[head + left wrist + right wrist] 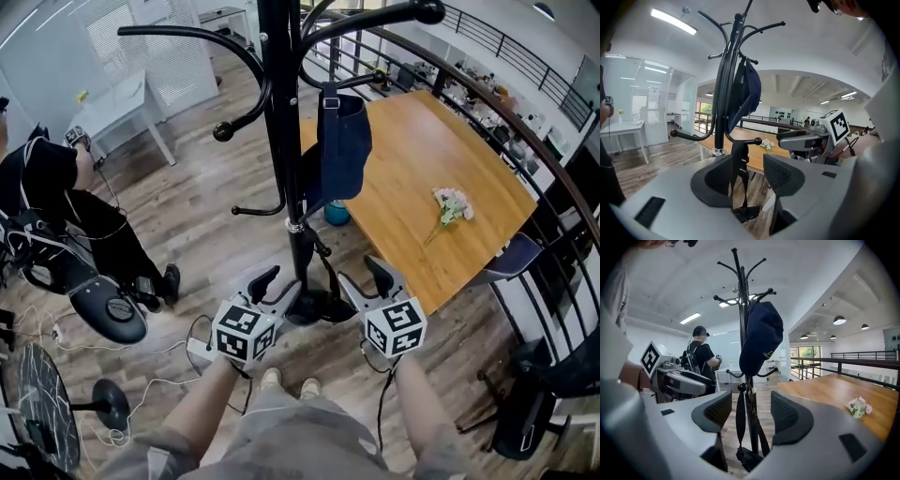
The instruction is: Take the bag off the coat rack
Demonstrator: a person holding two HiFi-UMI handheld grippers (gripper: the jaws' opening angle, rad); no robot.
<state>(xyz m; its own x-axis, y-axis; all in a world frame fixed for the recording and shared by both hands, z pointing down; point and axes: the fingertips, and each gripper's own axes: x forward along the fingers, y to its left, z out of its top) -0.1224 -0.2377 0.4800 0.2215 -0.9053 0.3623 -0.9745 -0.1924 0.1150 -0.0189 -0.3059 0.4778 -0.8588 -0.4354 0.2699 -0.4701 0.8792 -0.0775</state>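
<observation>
A dark blue bag hangs from an upper hook of the black coat rack, beside its pole. The bag's black strap dangles down to the rack's base. My left gripper and right gripper are held low in front of the base, short of the rack. In the left gripper view the bag hangs high on the pole, and the left gripper stands open with nothing held. In the right gripper view the bag is above the open right gripper; the strap shows beyond the gap.
A wooden table with a small bunch of flowers stands right of the rack. A person in black stands at the left near a white table. A fan and cables lie lower left. A railing curves behind the table.
</observation>
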